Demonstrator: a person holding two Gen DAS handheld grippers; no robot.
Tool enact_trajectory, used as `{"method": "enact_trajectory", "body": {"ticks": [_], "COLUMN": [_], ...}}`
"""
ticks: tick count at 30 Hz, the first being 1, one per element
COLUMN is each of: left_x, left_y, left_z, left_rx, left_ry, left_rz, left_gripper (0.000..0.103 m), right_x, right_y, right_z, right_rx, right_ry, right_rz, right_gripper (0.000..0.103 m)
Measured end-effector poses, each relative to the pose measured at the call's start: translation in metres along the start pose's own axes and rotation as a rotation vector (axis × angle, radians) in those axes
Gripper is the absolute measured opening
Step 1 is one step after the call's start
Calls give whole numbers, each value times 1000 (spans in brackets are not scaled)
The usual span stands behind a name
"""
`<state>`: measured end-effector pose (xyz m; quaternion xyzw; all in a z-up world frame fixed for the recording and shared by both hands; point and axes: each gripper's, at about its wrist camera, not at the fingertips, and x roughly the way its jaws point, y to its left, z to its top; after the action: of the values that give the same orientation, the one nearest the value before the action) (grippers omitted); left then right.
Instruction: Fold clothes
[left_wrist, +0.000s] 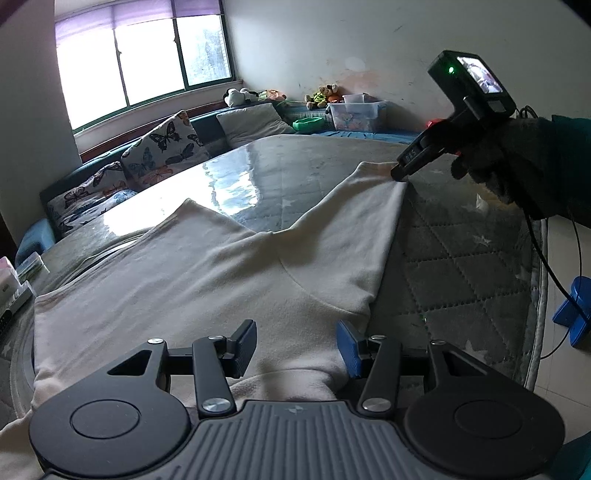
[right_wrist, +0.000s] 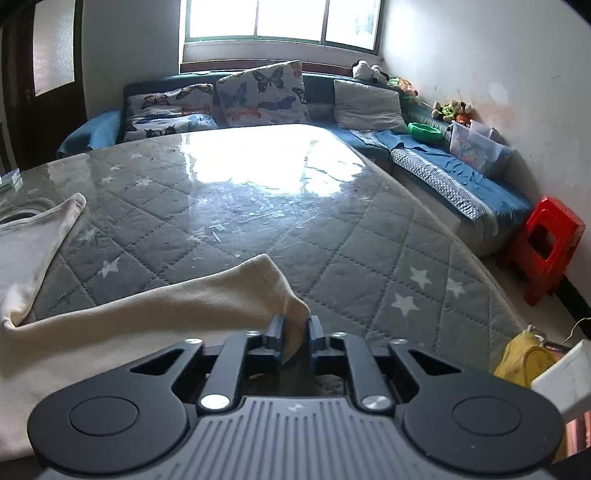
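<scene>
A cream long-sleeved top (left_wrist: 207, 273) lies spread on the grey quilted table cover (left_wrist: 461, 266), both sleeves stretched away from me. My left gripper (left_wrist: 297, 341) is open, its fingers either side of the collar edge nearest me, holding nothing. My right gripper (right_wrist: 295, 334) is shut on the cuff of the right sleeve (right_wrist: 221, 299). In the left wrist view the right gripper (left_wrist: 400, 173) pinches that cuff at the far right. The other sleeve's cuff (right_wrist: 72, 205) lies flat at the left.
A clear plastic sheet covers the quilted cover (right_wrist: 258, 192). A sofa with butterfly cushions (right_wrist: 262, 92) runs along the far side, with a storage box (right_wrist: 476, 147) and soft toys. A red stool (right_wrist: 546, 247) stands right. A blue object (left_wrist: 576, 310) sits off the table's right edge.
</scene>
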<state>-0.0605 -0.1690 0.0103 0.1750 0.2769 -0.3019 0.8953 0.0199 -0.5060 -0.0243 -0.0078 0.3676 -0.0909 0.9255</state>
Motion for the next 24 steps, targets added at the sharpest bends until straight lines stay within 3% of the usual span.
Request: {"method": "enact_trajectory", "body": {"ticks": [6,12,17,19,24], "left_x": [1,-2,-7,-8,-11], "left_y": [-1,-1,2,4,12], "left_z": [1,2,4,6,11], "left_rx": [-5,-8,-17,-23,-50], "left_ry": [0,-2,-18,-25,-41], "left_rz": [2,9,16,21,45], "left_gripper": [52,52,52,52,53], "right_x": [-17,-1,3,-6,-14], "right_y": [11,27,28,21,-4], "right_z": [6,12,15,13,3], "right_rx": [-39,-61,-49,-36,40], "right_ry": [-49,-26,-21,-34,-21], "right_rz": [34,101,109,103,78], "right_gripper": [18,18,27,39,40]}}
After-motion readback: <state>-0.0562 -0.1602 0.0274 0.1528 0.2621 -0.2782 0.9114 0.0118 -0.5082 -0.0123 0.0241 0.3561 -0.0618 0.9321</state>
